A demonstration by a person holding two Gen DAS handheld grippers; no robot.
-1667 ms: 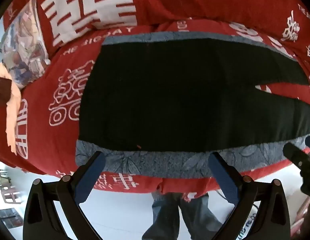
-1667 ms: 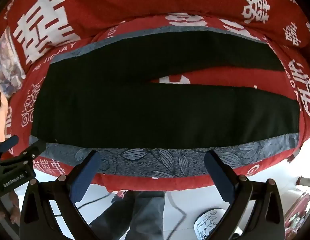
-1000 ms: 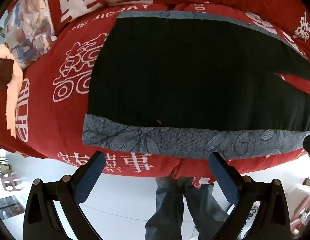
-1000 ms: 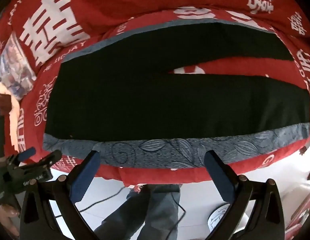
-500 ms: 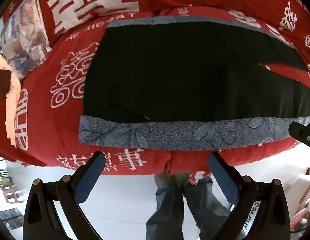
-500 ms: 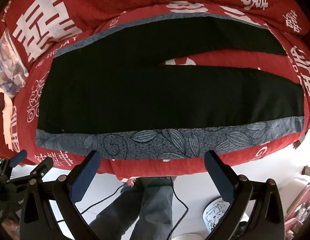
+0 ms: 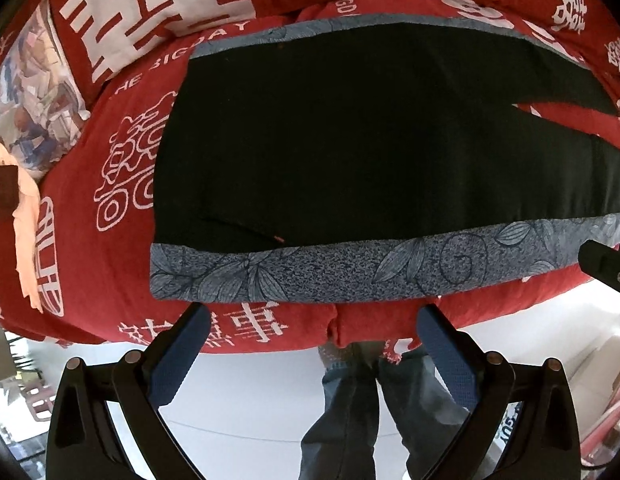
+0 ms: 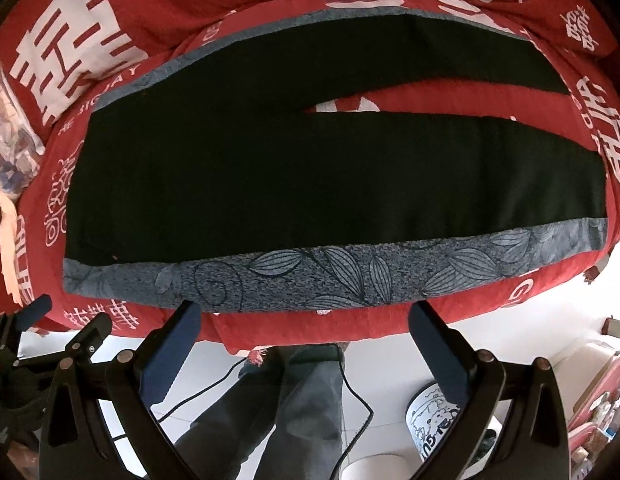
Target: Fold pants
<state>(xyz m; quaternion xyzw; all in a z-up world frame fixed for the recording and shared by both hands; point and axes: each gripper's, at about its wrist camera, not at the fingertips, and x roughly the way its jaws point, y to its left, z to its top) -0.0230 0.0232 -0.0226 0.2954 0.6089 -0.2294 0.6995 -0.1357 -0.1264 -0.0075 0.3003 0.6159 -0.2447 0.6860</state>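
Black pants (image 8: 270, 184) lie flat, legs spread, on the red bedspread (image 7: 90, 248) so we can fold them; our left claw (image 7: 310, 344) and right claw (image 8: 304, 340) hover wide apart, empty, off the near floral side stripe (image 8: 310, 276).

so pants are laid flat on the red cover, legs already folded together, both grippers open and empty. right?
Not quite: the pants lie flat on the red cover, but the legs are apart, red showing between them in the right wrist view. Left gripper and right gripper are open, empty.
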